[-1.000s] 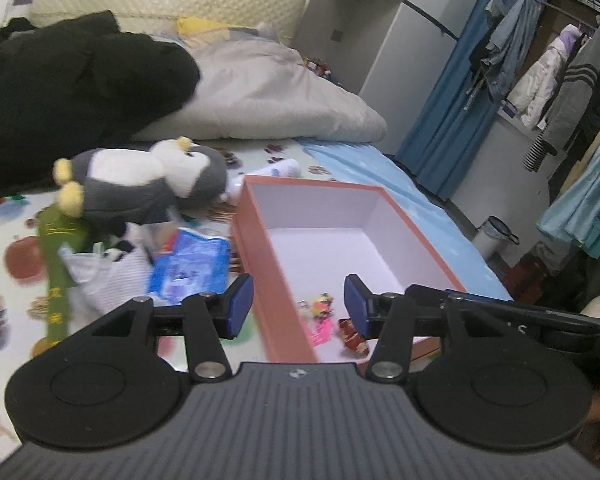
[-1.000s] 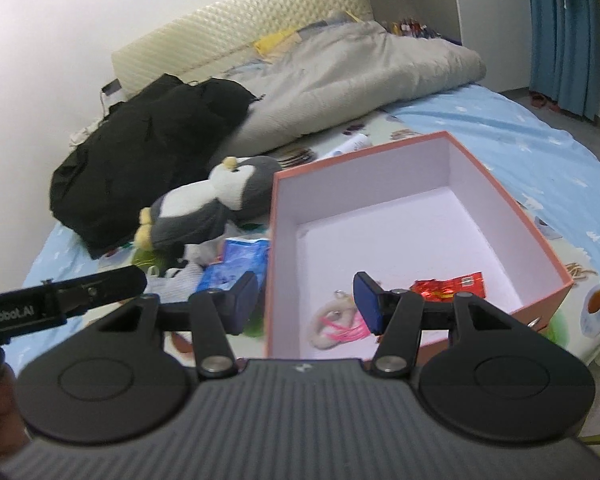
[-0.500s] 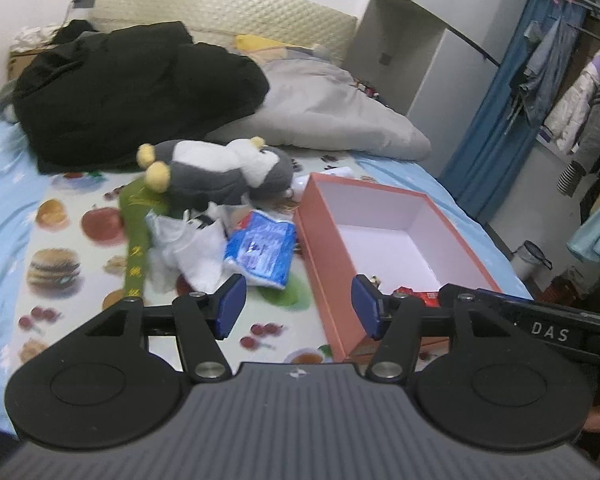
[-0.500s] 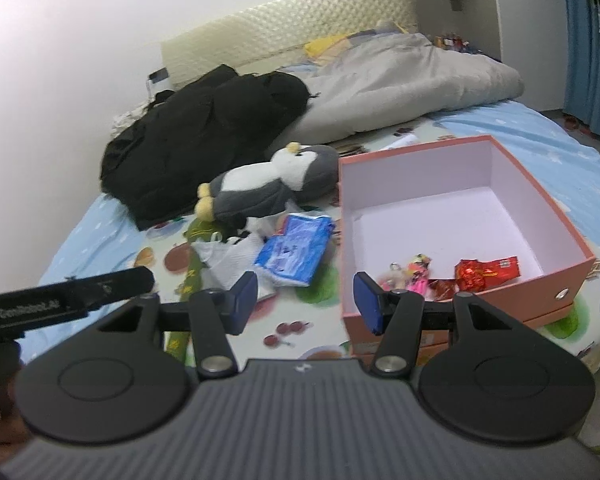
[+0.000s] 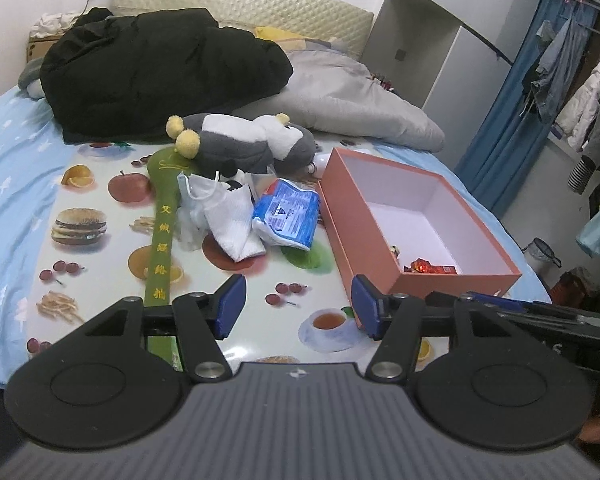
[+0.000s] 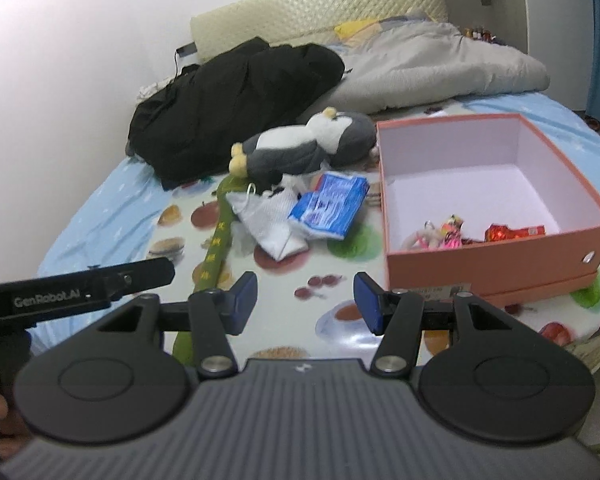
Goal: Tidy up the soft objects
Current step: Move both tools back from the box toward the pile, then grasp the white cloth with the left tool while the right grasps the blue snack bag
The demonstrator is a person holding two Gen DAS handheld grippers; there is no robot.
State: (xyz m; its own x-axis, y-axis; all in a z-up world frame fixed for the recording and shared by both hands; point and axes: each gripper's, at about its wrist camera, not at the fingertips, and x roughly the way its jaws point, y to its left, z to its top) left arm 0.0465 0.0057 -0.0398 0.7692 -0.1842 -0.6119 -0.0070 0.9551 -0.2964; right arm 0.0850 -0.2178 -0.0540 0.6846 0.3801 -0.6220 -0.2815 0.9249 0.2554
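Note:
A grey and white plush penguin lies on the fruit-print mat. In front of it are a long green cloth pouch, a white sock with a face mask and a blue packet. To their right stands an open orange box holding a red wrapper and small keychain toys. My left gripper and right gripper both hover open and empty over the mat's near part, short of the pile.
A black jacket and a grey duvet lie at the bed's head. Clothes hang on a rack at the right, past the blue curtain. The mat's near edge lies close below the grippers.
Both grippers have drawn back from the box and pile, so more of the mat shows. The left gripper's jaws stand a little wider than at first. Nothing on the bed has moved.

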